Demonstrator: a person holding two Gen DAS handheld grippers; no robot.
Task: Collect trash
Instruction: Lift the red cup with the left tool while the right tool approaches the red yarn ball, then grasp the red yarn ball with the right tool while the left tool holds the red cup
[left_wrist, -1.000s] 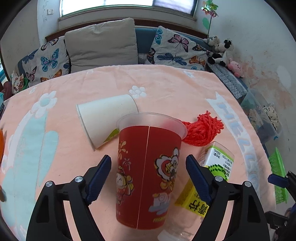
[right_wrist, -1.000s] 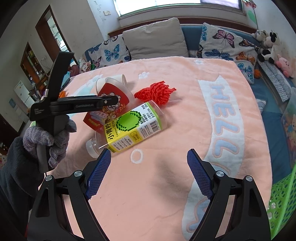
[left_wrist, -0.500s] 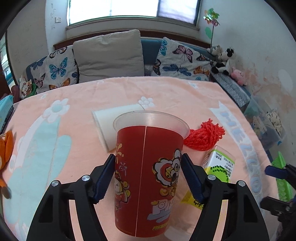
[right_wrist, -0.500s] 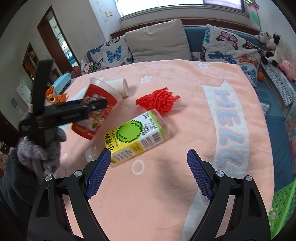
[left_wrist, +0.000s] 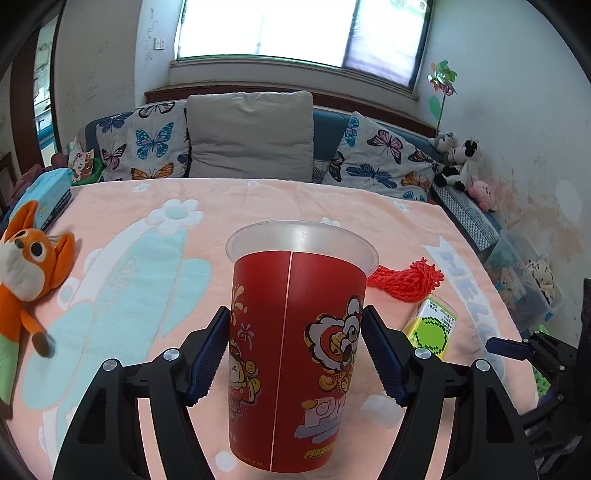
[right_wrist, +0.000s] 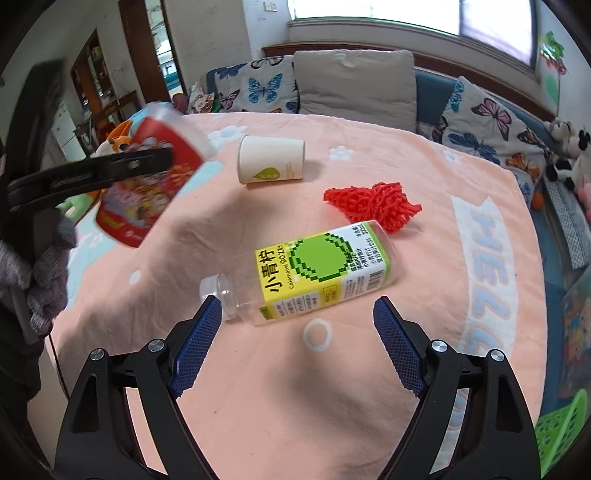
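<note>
Your left gripper (left_wrist: 295, 354) jaws clenched on the red cup (left_wrist: 295, 354), lifted off the blanket (right_wrist: 258, 387), your right gripper (right_wrist: 297, 347) jaws released above the bottle (right_wrist: 314, 273), paper cup (right_wrist: 271, 159) and red net (right_wrist: 373, 205) farther off.

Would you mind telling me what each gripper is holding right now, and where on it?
The left gripper holds the red cup by its opposite sides, about mid-height, clear of the blanket. The right gripper is open and holds nothing.

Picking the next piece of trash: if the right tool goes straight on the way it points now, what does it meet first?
Most likely the plastic bottle, lying on its side just ahead of the open right tool. Depth is unclear; it may meet the blanket just short of it.
</note>
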